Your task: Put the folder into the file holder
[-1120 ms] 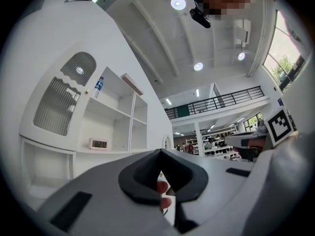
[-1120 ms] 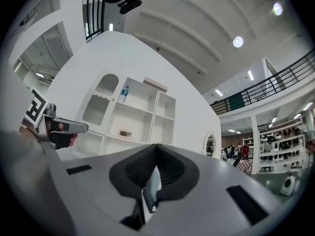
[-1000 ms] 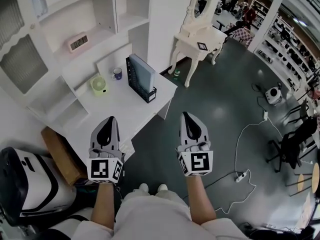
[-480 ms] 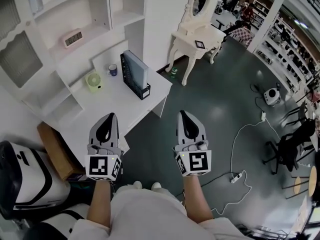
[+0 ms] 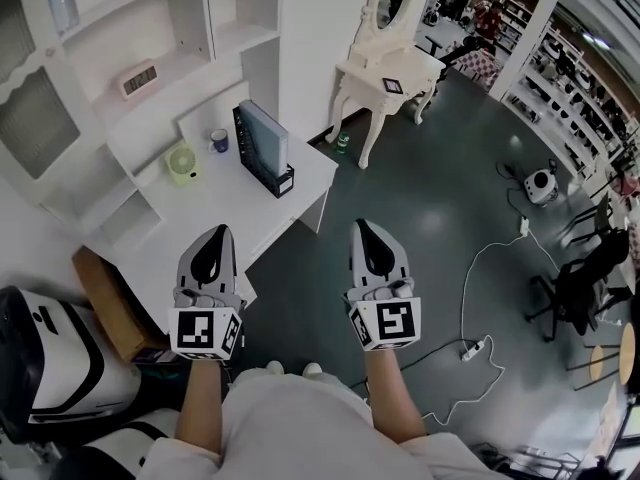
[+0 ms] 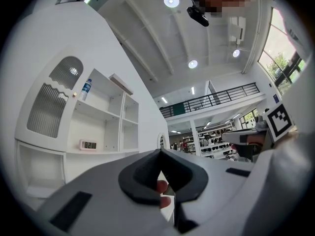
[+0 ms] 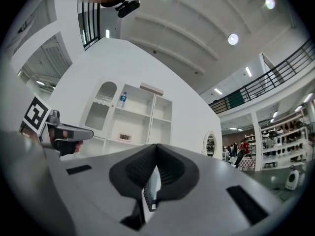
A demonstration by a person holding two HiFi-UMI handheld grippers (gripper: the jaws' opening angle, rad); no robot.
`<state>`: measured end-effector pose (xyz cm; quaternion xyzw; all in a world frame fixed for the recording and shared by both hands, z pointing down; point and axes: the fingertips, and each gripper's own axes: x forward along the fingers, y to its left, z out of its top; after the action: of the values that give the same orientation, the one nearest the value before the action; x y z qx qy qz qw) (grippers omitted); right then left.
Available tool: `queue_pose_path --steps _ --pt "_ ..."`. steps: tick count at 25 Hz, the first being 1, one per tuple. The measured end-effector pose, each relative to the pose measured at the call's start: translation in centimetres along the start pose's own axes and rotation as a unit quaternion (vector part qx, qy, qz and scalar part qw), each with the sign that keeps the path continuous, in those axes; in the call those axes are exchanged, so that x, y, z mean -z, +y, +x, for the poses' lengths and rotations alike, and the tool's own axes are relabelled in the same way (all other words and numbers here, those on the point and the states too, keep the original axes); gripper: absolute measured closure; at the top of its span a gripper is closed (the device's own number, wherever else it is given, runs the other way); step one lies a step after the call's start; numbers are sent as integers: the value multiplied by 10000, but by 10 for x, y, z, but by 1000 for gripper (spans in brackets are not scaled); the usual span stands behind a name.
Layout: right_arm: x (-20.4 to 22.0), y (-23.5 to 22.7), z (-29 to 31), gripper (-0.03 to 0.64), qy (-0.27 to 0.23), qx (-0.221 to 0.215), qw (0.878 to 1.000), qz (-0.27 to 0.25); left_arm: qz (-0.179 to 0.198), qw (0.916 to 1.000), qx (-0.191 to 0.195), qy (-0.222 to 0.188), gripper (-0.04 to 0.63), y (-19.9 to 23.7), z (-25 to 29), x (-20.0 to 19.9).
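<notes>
Shifting up-left since earlier: desk (image 5: 215, 208), file holder (image 5: 280, 181)

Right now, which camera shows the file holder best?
The head view: the file holder stands whole on the white desk. The right gripper view shows only a sliver past its jaws; the left gripper view shows none of it.

Folder (image 5: 268, 133): blue-grey, flat, standing upright on edge inside the file holder (image 5: 275, 180). The file holder is black, low-walled, and sits on the white desk (image 5: 205, 213) near its corner.
</notes>
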<state>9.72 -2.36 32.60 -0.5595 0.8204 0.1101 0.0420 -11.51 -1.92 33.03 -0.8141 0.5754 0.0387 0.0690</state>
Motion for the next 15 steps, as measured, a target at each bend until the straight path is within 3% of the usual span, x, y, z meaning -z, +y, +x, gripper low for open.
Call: queue_pose_path --steps 15 --pt "-2 1 -13 618 -53 17 9999 109 -88 9999 -55 120 598 -7 -13 8"
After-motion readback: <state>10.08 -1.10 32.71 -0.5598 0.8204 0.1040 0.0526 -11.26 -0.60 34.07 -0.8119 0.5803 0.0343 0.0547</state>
